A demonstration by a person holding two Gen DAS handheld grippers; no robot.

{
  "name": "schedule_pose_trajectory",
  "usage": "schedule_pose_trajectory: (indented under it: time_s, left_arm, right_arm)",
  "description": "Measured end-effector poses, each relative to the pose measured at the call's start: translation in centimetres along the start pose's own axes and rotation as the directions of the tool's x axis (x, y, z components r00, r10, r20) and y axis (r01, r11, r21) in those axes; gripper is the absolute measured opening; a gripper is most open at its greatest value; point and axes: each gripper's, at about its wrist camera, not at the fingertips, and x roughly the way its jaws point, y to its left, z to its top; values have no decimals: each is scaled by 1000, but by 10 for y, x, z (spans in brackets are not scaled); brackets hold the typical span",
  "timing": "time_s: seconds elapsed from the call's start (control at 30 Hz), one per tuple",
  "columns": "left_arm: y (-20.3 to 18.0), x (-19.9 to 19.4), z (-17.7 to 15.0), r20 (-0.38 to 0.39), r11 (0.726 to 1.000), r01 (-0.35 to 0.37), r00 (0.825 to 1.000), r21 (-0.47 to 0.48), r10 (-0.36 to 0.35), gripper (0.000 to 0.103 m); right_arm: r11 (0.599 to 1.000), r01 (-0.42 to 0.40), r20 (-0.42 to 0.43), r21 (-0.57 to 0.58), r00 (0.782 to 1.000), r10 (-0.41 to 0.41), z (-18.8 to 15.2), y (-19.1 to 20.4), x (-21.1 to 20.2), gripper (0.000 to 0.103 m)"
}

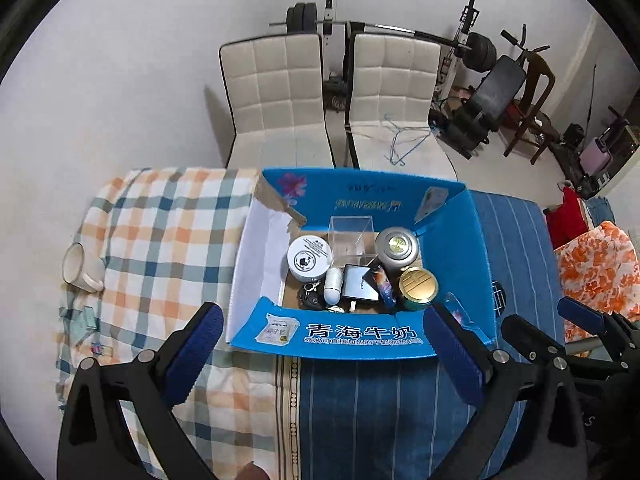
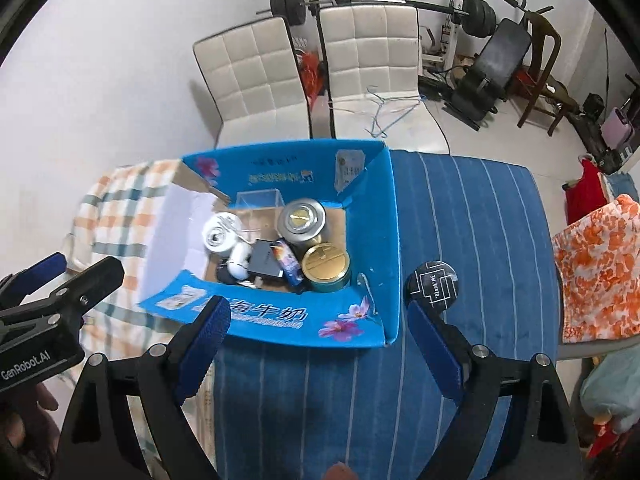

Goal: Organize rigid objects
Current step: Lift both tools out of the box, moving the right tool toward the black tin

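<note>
A blue box (image 1: 362, 336) of tins and small items sits mid-frame on the cloth-covered table (image 1: 360, 408), flanked by the left gripper (image 1: 324, 354) and right gripper (image 2: 318, 346), both spread wide, grasping nothing.

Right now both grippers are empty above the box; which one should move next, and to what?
Probably the right gripper, down onto the black round tin. It lies on the blue striped cloth just outside the blue milk box, between that gripper's open fingers. The white mug sits farther off, for the left gripper.
</note>
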Motion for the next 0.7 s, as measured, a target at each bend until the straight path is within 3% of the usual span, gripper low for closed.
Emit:
schedule_pose_trajectory:
  time_s: [0.23,0.27,0.5,0.6,0.7]
  left_arm:
    - [-3,-27,-9,12,1000,9,1000,-7,-9,103]
    - [-4,-28,-10,9,1000,12,1000,-5,-12,103]
    - [-10,-25,-21,-31,999,35,999,-6,-36,103]
    - [-13,-21,-22,-35,999,35,999,-1,-35,103]
    - [-18,-8,-18,-31,999,43,999,-11,-43,103]
  right_arm:
    - [1000,-8,29,-13,1000,9,-12,-1,-34,94]
    - [1000,-2,35,-14,999,2,-14,-2,-37,98]
    - [1000,-1,29,-16,1000,1,-23,-10,-45,99]
    - [1000,-10,25,30,1000,9,-23,-23,-39,99]
    - [986,-60,11,156,998,59,-26,-58,-22,99]
